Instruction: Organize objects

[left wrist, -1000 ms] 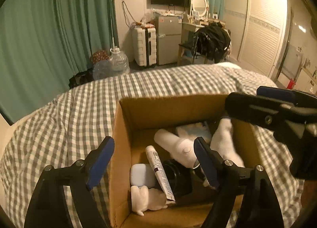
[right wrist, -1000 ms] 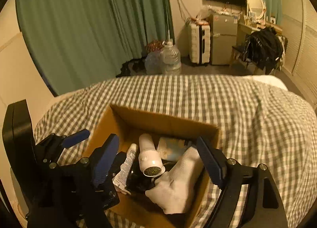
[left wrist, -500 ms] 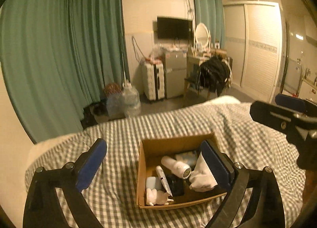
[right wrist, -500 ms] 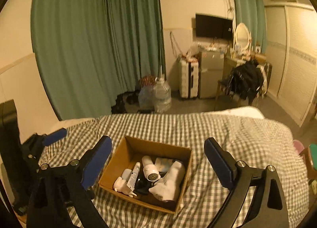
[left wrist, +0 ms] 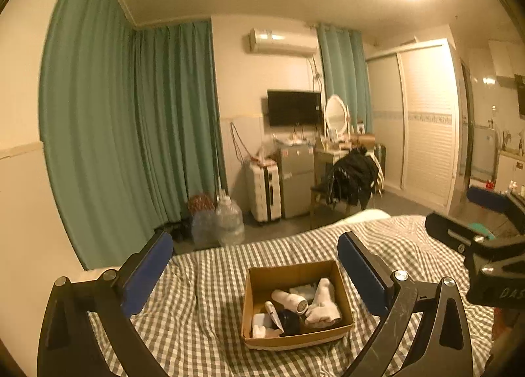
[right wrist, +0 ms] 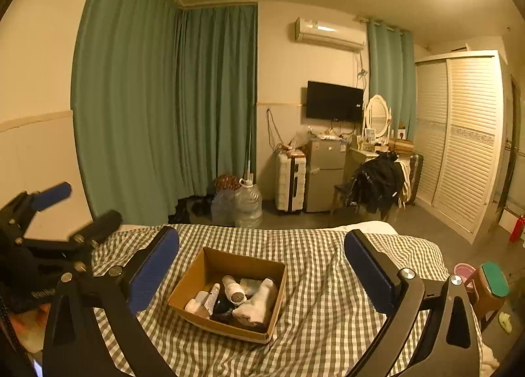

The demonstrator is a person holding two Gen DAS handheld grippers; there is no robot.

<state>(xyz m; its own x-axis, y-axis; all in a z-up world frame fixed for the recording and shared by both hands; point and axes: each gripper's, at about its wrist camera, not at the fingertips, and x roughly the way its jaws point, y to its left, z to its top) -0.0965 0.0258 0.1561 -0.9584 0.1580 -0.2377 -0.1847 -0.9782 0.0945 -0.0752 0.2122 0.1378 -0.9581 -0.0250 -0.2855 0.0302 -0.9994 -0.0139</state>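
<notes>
An open brown cardboard box (left wrist: 297,306) is seen resting on the grey-and-white checked bedspread (left wrist: 203,304), well in from its edges, and is packed with a white hair dryer (left wrist: 290,299), a pair of white socks (left wrist: 323,306), a white squeeze tube (left wrist: 272,313), a dark round jar (left wrist: 288,321) and a small pale case (left wrist: 261,320). The left gripper (left wrist: 256,273) is held above the near edge of the bed with its blue-padded fingers (left wrist: 149,273) spread wide and nothing between them. The right gripper (right wrist: 262,270) is likewise held spread wide and empty, clear of the box.
</notes>
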